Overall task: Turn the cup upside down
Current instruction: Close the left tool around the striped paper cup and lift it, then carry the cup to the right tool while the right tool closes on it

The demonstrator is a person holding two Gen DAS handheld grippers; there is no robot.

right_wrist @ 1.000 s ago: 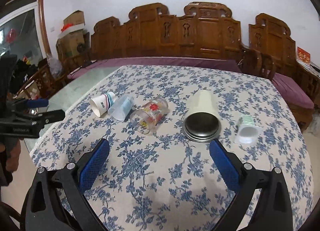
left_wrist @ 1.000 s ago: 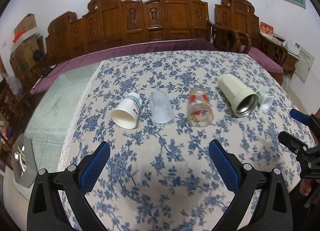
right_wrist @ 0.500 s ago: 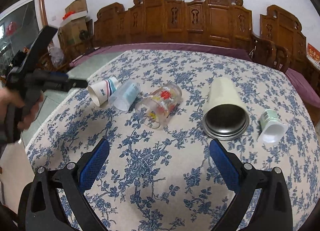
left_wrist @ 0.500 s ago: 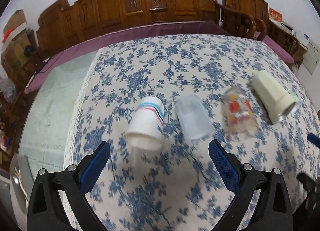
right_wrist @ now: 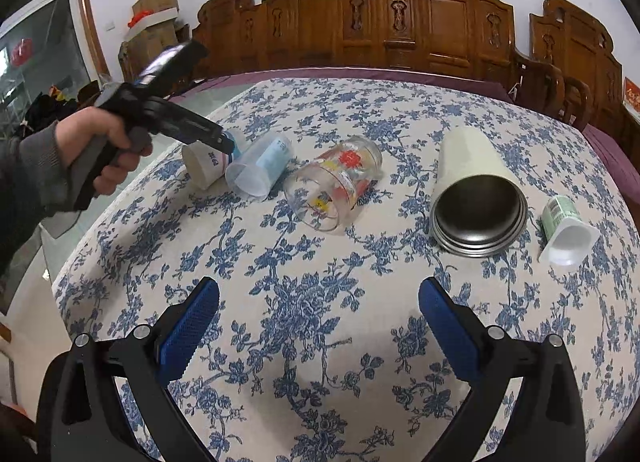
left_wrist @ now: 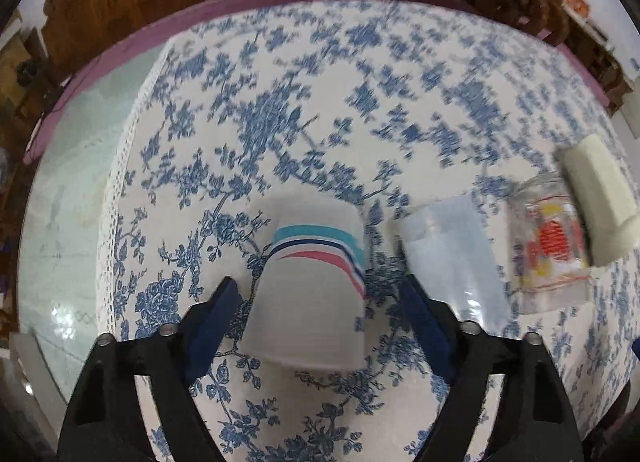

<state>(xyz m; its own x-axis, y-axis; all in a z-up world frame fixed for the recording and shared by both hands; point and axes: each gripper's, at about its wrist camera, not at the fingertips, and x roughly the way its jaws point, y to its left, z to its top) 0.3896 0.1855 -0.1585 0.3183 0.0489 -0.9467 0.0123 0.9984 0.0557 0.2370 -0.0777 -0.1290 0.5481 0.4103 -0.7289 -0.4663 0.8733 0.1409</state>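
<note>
The surface (right_wrist: 320, 342), round and covered by a white cloth with blue flowers, carries five vessels lying on their sides in a loose row. Behind it stand carved wooden chairs (right_wrist: 400, 21).

The cream tumbler (right_wrist: 472, 181) is the biggest, its dark metal mouth turned toward the right wrist camera. Left of it lies the glass (right_wrist: 336, 185) with red and yellow print, then a clear plastic cup (right_wrist: 256, 173), touching or nearly touching the paper cup (left_wrist: 312, 294) at the left end of the row. At the far right is a small green-labelled pot (right_wrist: 564, 229), near the tumbler but apart from it.

The left hand-held gripper (left_wrist: 316, 302) is spread wide with the paper cup between its blue pads; a pad sits on either side of the cup, just beside it, with a visible gap on the left. The cup's mouth faces the camera and its striped band lies farther off.

The right hand-held gripper (right_wrist: 316, 322) is spread wide over bare cloth, holding nothing, well short of the row.
</note>
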